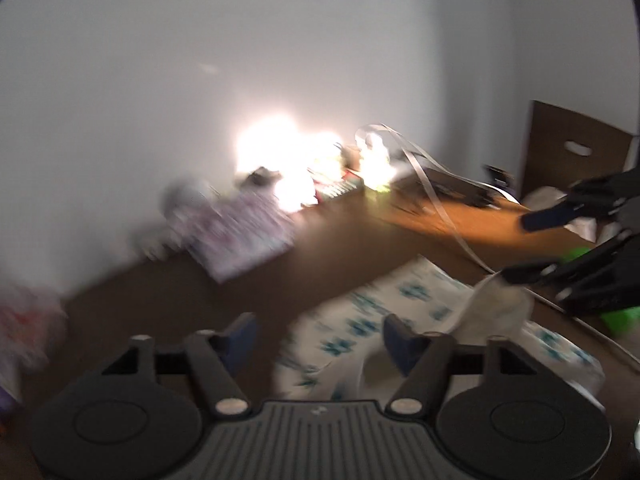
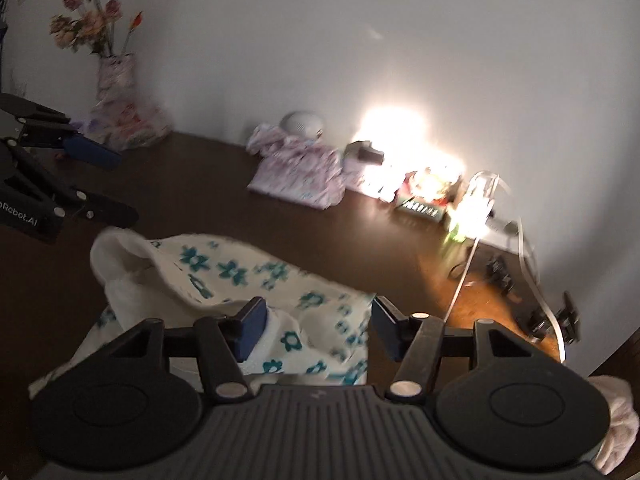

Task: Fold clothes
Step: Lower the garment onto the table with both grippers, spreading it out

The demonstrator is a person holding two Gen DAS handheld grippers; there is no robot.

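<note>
— Looking for the cream garment with teal flowers (image 2: 240, 272).

— Lies rumpled on the dark surface (image 2: 200, 200), right under both tools. Not flat, not squared: humped at one end, with a plain cream lining turned outward.

— And gripped by anything?

— By nothing, as far as can be seen. Left gripper (image 1: 320, 340): fingers (image 1: 244, 332) spread wide, only cloth and surface showing in the gap. Right gripper (image 2: 318, 328): likewise parted, hanging over the near edge of the cloth, one finger overlapping it in view without pinching.

— Likely to handle how?

— Softly, probably. Looks thick and fleecy, light, limp, prone to sag and bunch when lifted from a single spot. Not slippery by the look of the nap; not fragile either.

— Best taken where, then?

— At two spots along one edge, well apart, pinching both layers so the lining comes along. Worth avoiding the humped middle: would only drag a wad. Cannot tell sleeve from hem through the blur.

— Anything near?

— Only a pink folded bundle (image 2: 304, 176) by the wall, well apart.
</note>
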